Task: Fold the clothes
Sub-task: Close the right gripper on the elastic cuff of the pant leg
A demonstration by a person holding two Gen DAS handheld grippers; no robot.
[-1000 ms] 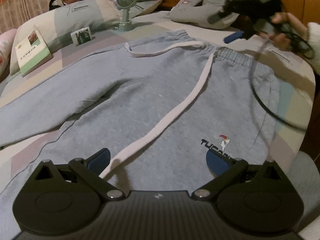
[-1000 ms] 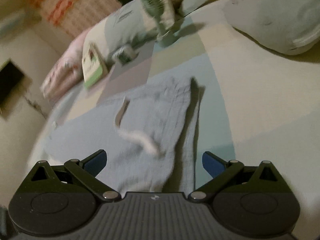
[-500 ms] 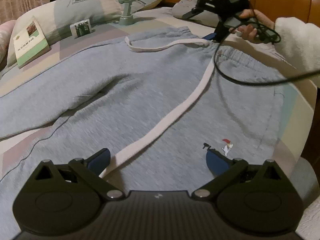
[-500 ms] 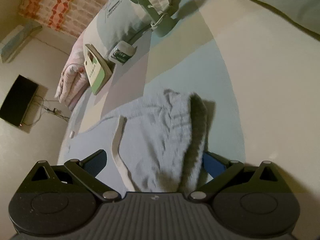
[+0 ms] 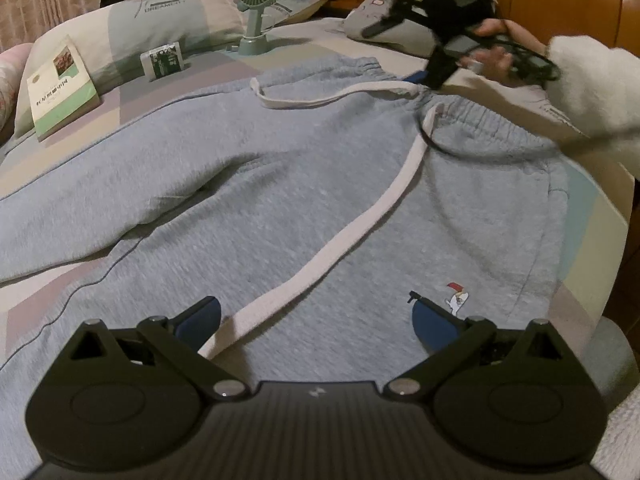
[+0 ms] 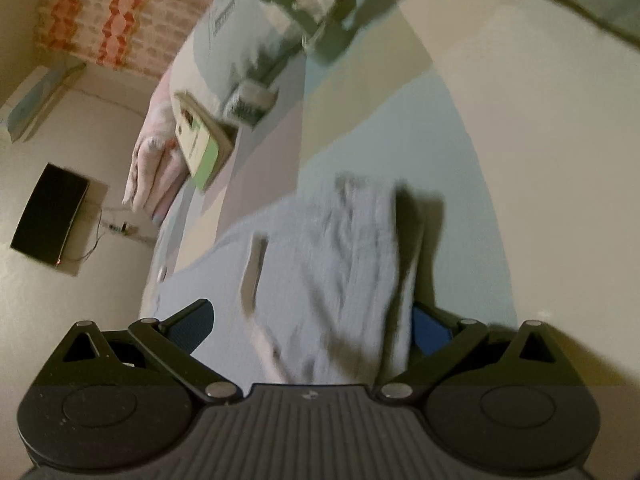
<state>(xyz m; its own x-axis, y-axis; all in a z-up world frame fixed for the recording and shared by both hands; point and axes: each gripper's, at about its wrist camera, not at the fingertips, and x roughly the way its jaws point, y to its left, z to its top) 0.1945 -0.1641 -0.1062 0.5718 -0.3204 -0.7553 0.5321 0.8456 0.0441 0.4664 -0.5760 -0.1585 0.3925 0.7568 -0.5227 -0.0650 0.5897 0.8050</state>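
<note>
**Right wrist view: jaws straddling the waistband**

Right wrist view is showing the right gripper (image 6: 312,320) standing wide around the bunched waistband (image 6: 360,248) of the grey sweatpants (image 5: 300,184); whether the pads are touching cloth is blurred. A good grasp is probably needing both layers taken, clear of the white drawstring (image 5: 360,216). The left gripper (image 5: 316,316) is hovering wide over the near hip, holding nothing. The sweatpants are lying flat on a pastel-blocked bedsheet (image 5: 580,216), with a small fan (image 5: 258,8), a book (image 5: 60,88) and pillows (image 5: 168,12) lying beyond.
</note>
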